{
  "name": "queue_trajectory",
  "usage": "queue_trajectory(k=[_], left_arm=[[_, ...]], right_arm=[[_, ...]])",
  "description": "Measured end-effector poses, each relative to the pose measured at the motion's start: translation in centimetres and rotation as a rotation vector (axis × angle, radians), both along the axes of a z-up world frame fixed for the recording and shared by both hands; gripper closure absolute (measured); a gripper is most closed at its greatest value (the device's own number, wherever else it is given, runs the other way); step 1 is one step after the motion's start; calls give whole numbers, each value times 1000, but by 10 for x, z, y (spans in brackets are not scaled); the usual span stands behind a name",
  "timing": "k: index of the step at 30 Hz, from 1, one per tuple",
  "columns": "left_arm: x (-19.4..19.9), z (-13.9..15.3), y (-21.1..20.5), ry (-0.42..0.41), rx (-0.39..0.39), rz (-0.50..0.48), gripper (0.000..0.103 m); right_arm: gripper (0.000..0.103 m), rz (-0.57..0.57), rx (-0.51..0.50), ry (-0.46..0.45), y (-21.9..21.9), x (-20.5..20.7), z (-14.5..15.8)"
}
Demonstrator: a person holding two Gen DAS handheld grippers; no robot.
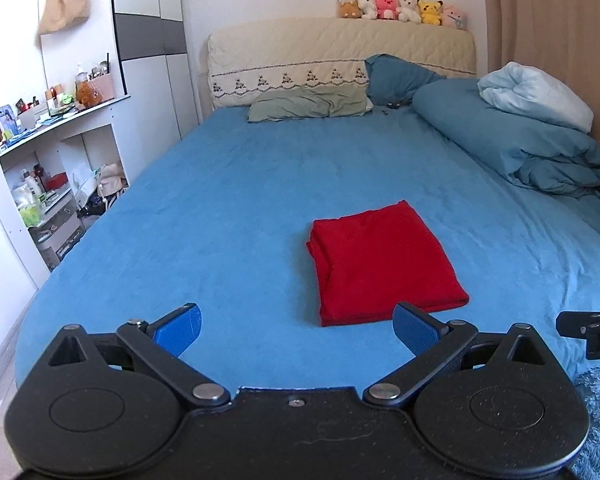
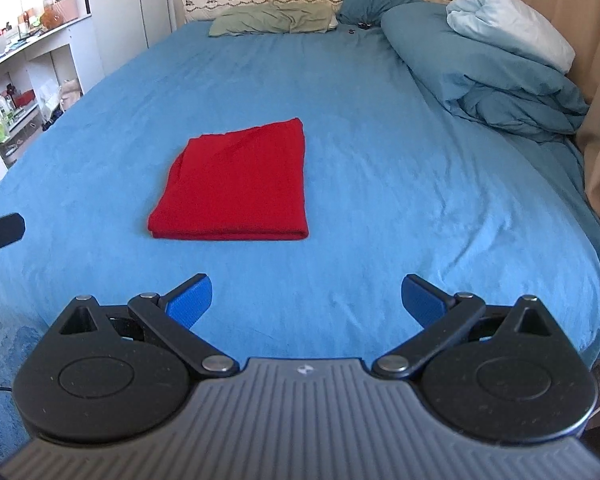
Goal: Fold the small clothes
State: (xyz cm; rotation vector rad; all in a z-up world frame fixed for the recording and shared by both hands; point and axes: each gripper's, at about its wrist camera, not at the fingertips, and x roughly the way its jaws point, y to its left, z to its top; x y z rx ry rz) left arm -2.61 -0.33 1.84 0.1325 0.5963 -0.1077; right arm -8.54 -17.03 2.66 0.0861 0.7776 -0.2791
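A red garment point(image 1: 384, 264) lies folded into a neat rectangle on the blue bed sheet point(image 1: 228, 200); it also shows in the right wrist view point(image 2: 236, 184). My left gripper point(image 1: 296, 330) is open and empty, held just short of the garment's near edge. My right gripper point(image 2: 306, 300) is open and empty, hovering over the sheet, with the garment ahead and to its left. Neither gripper touches the cloth. Part of the right gripper point(image 1: 592, 332) shows at the left wrist view's right edge.
A rolled blue duvet point(image 2: 480, 68) with a pale blanket point(image 2: 512, 28) lies along the bed's right side. Pillows point(image 1: 308, 104) rest against the headboard, plush toys point(image 1: 400, 8) on top. Cluttered white shelves point(image 1: 48, 176) stand left of the bed. Curtains point(image 2: 596, 80) hang right.
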Motion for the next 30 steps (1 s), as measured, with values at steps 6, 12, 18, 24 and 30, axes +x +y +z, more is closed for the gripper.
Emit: queue_trajectory(k=[6, 12, 18, 24, 30], left_arm=[[-2, -1, -5, 2, -2, -15, 0], [-2, 0, -2, -5, -8, -7, 0], [-4, 1, 0, -14, -3, -8, 0], [-5, 3, -2, -24, -1, -4, 0], [-6, 3, -3, -26, 4, -6, 0]], right_arm=[[0, -5, 6, -5, -1, 0, 2], [0, -4, 9, -1, -2, -1, 1], [0, -3, 12, 1, -4, -1, 0], [0, -5, 17, 2, -3, -2, -3], [0, -8, 22, 5, -2, -3, -4]])
